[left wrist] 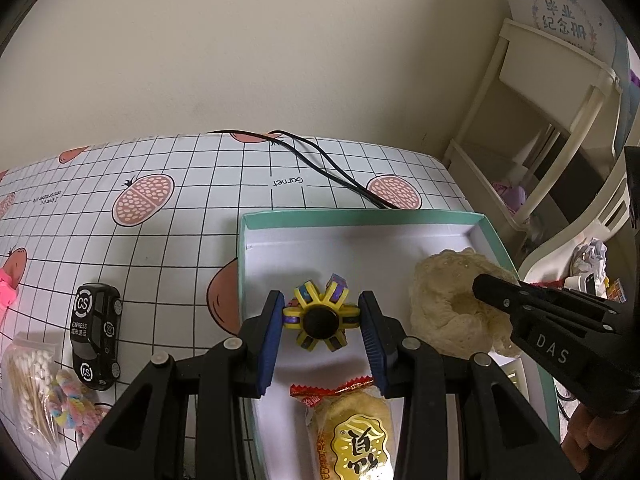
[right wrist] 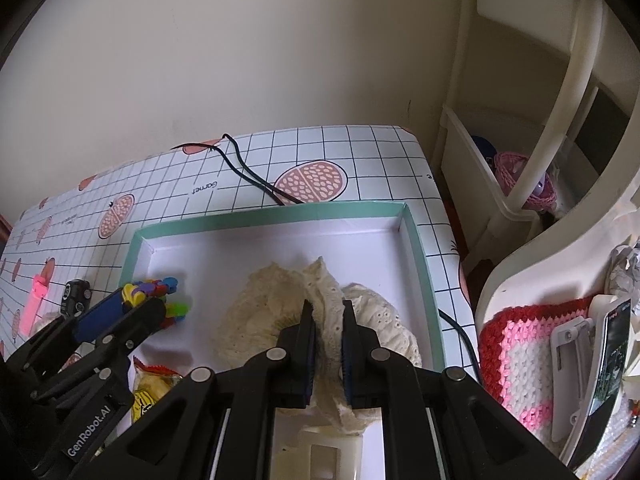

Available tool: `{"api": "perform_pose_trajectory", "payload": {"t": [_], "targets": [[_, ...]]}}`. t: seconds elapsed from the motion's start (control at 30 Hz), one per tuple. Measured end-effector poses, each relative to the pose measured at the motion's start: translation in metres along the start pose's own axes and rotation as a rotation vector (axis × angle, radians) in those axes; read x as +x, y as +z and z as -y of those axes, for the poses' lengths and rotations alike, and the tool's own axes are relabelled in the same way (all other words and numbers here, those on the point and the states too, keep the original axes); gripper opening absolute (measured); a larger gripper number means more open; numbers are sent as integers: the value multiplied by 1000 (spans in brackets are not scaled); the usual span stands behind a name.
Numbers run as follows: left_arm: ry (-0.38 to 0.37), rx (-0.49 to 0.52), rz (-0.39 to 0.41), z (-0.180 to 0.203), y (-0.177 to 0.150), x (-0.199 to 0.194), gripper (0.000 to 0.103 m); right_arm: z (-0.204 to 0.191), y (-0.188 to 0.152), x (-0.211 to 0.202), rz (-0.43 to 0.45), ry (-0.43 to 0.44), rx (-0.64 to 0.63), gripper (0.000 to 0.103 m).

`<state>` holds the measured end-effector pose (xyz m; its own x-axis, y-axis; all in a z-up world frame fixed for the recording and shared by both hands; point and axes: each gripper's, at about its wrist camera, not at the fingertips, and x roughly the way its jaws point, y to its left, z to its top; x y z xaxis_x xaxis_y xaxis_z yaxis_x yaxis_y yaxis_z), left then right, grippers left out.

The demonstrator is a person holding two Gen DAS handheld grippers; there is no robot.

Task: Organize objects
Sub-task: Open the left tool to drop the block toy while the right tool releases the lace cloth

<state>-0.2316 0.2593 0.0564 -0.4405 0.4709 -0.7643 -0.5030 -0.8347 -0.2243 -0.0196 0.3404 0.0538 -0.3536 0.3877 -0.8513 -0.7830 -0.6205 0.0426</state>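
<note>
A yellow-and-purple fidget spinner sits between the blue pads of my left gripper, which is shut on its side arms over the white floor of a teal-rimmed box. In the right wrist view this gripper shows at the left, the colourful spinner at its tip. My right gripper is shut on a fold of a cream lace cloth that lies in the box. In the left wrist view its tip rests on the cloth. A yellow snack packet lies in the box's near part.
On the grid-patterned tablecloth left of the box lie a black toy car, a bag of cotton swabs, pastel candy and a pink item. A black cable runs behind the box. A cream shelf unit and a crochet mat stand to the right.
</note>
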Motion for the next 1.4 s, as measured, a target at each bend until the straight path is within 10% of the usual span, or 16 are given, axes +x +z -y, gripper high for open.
{"api": "perform_pose_trajectory", "payload": {"t": [1.0, 1.4], "targets": [[-27, -54, 18, -16, 10, -24, 52, -14, 3, -17, 7, -50, -47, 36], [-8, -94, 4, -28, 11, -32, 70, -19, 3, -18, 6, -60, -51, 69]]}}
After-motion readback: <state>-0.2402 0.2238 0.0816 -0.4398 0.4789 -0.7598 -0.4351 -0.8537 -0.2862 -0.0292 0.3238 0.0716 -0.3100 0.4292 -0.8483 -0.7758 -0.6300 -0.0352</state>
